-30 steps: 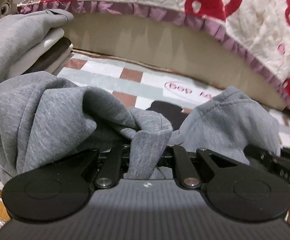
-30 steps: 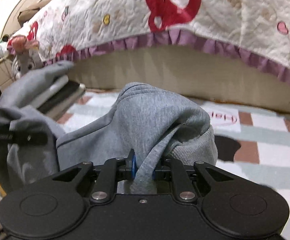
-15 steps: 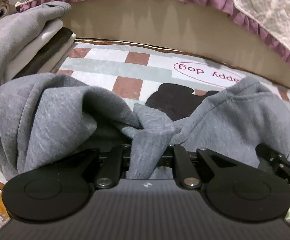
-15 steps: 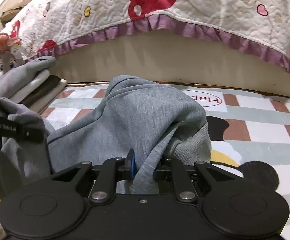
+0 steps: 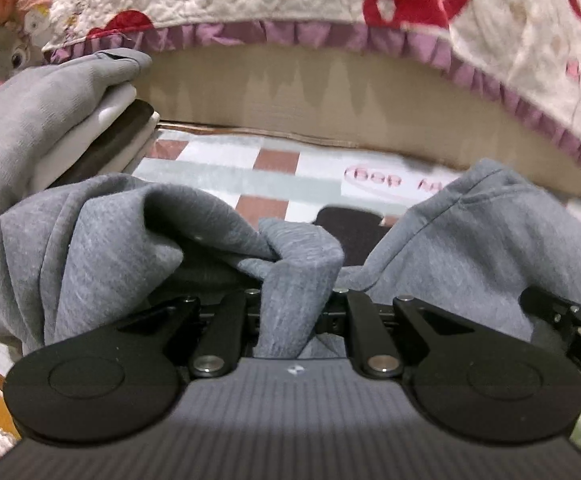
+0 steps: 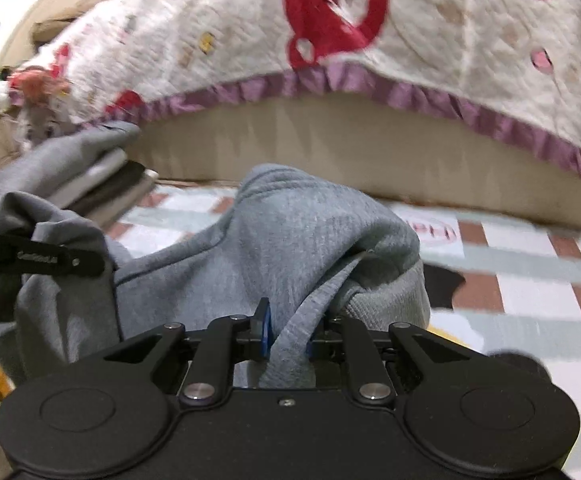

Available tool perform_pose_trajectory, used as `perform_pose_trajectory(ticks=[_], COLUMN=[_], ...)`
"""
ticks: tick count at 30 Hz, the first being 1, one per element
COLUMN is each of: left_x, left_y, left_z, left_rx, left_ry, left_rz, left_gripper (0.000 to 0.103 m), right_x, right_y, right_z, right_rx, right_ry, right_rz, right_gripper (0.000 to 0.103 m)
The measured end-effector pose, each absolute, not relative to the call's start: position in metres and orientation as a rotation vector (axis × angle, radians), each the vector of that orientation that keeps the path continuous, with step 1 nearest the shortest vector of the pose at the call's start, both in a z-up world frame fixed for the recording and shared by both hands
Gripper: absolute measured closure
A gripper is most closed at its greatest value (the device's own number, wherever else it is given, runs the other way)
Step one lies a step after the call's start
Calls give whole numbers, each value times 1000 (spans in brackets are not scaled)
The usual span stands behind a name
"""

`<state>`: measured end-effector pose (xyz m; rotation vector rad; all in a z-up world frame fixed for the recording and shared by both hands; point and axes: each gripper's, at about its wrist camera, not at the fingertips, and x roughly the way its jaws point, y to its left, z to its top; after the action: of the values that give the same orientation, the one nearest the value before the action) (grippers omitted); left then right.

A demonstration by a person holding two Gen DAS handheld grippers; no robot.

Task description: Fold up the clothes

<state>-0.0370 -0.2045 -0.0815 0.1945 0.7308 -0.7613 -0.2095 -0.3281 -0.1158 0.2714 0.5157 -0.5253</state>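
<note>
A grey sweatshirt hangs bunched between both grippers above a checked play mat. My left gripper is shut on a fold of the grey fabric, which drapes to the left and right of its jaws. In the right wrist view the same grey sweatshirt bulges up in front, and my right gripper is shut on another fold of it near the ribbed hem. The left gripper's finger shows at the left edge there, wrapped in cloth. The fingertips are hidden by fabric.
A stack of folded clothes lies at the left on the mat, grey on top. Behind runs a bed base under a quilt with red figures and purple frill. A plush toy sits at far left.
Both views have tilted up again after dipping half a second ago, so more quilt and less mat show. The grips on the sweatshirt are unchanged.
</note>
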Motion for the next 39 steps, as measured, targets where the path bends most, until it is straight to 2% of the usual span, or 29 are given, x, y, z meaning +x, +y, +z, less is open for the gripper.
perform_pose_trajectory(ticks=[5, 12, 16, 18, 20, 22, 26, 30, 32, 33, 35, 39], left_x=[-24, -18, -18, -18, -20, -24, -7, 31, 48, 52, 56, 50], left_y=[-188, -193, -228, -256, -282, -289, -257, -215, -203, -201, -203, -209], left_z=[-44, 52, 66, 39, 5, -30, -83, -115, -122, -122, -122, -124], left_rx=[110, 36, -23, 24, 104, 178, 109, -48, -99, -115, -125, -60], left_ry=[685, 492, 547, 645, 736, 783, 828, 931, 968, 968, 958, 919], left_rz=[-792, -912, -1118, -1157, -1179, -1187, -1129, -983, -937, -929, -918, -886], left_gripper=[94, 94, 90, 87, 74, 72, 56, 56, 56, 56, 48, 44], right_x=[-204, -170, -162, -165, -172, -187, -208, -196, -184, -178, -166, -144], right_y=[-342, -400, -458, -487, -506, -507, -476, -421, -395, -382, -359, -330], right_z=[-75, 23, 39, 23, -9, -40, -77, -83, -81, -79, -77, -84], right_rx=[173, -18, 26, 170, 275, 322, 414, 390, 351, 332, 301, 237], right_ry=[468, 362, 362, 440, 570, 640, 693, 726, 723, 720, 711, 735], right_rz=[-438, -468, -627, -768, -948, -1018, -839, -593, -488, -439, -353, -309], right_gripper=[87, 87, 77, 72, 61, 61, 61, 56, 45, 43, 35, 34])
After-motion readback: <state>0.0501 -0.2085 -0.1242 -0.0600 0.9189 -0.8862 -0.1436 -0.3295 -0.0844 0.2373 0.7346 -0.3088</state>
